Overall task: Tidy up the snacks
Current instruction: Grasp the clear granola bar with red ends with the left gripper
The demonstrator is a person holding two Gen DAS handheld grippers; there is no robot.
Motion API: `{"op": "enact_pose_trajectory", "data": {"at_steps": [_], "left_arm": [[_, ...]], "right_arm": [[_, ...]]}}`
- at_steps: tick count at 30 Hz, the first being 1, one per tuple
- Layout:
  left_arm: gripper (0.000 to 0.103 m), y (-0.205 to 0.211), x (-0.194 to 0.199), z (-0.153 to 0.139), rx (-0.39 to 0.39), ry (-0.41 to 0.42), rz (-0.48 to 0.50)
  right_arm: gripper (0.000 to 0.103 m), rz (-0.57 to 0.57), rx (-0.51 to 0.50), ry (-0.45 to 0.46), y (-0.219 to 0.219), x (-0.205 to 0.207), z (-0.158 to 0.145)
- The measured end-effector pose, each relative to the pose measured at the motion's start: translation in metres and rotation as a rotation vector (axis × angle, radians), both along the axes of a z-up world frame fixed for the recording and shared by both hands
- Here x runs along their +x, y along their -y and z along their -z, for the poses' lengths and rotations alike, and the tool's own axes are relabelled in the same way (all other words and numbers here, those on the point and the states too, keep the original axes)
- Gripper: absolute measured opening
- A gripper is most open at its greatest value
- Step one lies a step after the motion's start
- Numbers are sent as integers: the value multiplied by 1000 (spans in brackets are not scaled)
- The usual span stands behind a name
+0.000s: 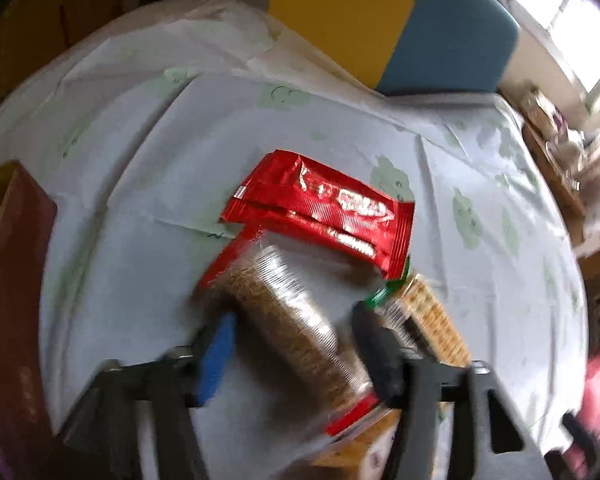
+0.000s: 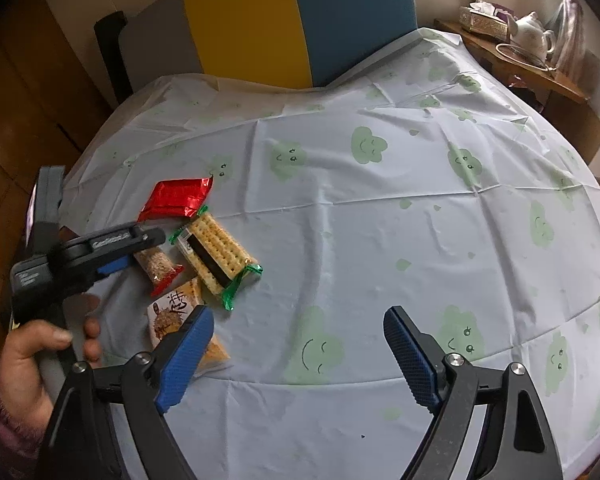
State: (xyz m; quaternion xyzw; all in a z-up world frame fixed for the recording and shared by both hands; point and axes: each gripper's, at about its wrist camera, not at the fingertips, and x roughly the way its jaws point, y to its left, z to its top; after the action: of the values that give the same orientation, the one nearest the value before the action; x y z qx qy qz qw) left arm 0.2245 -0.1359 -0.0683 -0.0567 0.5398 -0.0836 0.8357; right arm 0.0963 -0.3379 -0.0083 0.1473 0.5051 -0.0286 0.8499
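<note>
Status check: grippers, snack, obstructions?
Left gripper astride grain-bar pack, jaws not closed. Right gripper open, empty. Cracker pack alongside.

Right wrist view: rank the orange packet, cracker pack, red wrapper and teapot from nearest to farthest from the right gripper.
Measured from the right gripper, open over the cloth:
1. Orange packet, touching or just behind its left fingertip.
2. Cracker pack, further up and left.
3. Red wrapper, beyond the crackers, left.
4. Teapot, on the shelf at far right, off the table.

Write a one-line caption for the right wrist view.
Open right gripper idles while left gripper straddles a clear snack pack.
</note>
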Motion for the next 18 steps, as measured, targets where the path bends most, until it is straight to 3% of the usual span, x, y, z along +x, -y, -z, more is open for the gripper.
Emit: {"op": "enact_pose_trajectory", "data": {"at_steps": [3, 9, 14, 18], "left_arm": [[33, -9, -11, -7, 6, 22, 41], [32, -27, -73, -24, 63, 109, 161], [32, -29, -133, -14, 113, 130, 286], [30, -25, -160, 2, 178, 210, 332]], "right_arm": [[88, -6, -5, -3, -1, 1, 1], [88, 5, -28, -6, 1, -1, 2], [88, 4, -53, -23, 1, -2, 7], [88, -13, -60, -21, -2, -3, 10]]}}
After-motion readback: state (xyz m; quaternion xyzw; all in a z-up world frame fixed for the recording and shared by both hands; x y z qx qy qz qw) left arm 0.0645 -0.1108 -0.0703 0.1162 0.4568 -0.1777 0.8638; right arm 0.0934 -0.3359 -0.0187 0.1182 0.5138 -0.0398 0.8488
